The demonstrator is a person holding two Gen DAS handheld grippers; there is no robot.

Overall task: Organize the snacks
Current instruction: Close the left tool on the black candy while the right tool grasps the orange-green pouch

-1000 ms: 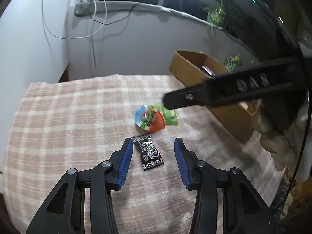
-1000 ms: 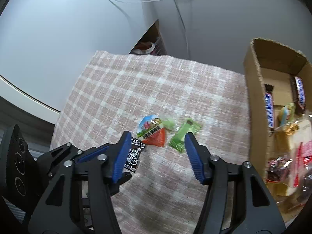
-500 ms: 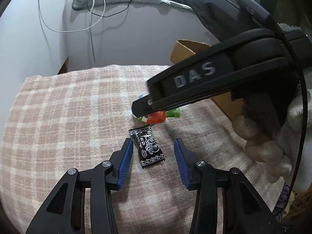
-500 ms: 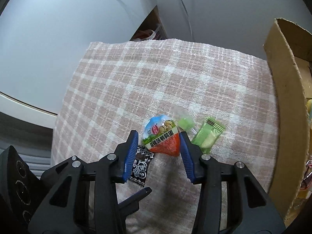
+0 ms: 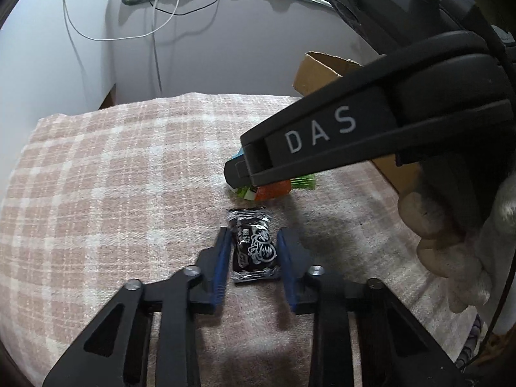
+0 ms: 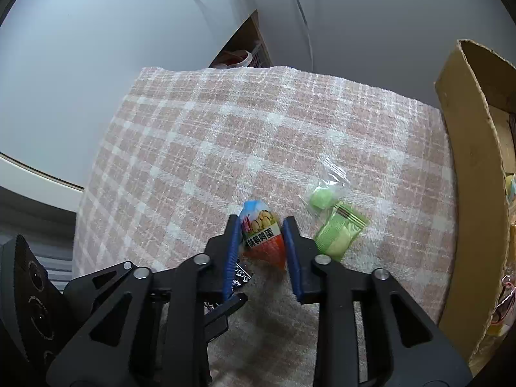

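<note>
Two grips: each hand's tool has its own snack, side by side near the checked pink cloth (image 6: 200, 148)'s near edge.
Left gripper (image 5: 254, 251): jaws closing on black foil sachet (image 5: 253, 250), long axis along the fingers.
Right gripper (image 6: 262, 242): closing on blue-orange egg-shaped packet (image 6: 262, 235), pointing away.
Cardboard box (image 6: 467, 167): at the cloth's right edge, nearer the right hand.

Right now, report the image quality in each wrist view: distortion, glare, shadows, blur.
Left wrist view: strong fisheye bending, dark corners, glare on the black packet, the right gripper casting a shadow on the plaid cloth. Right wrist view: same curvature, even light, slight blur on the orange packet.
</note>
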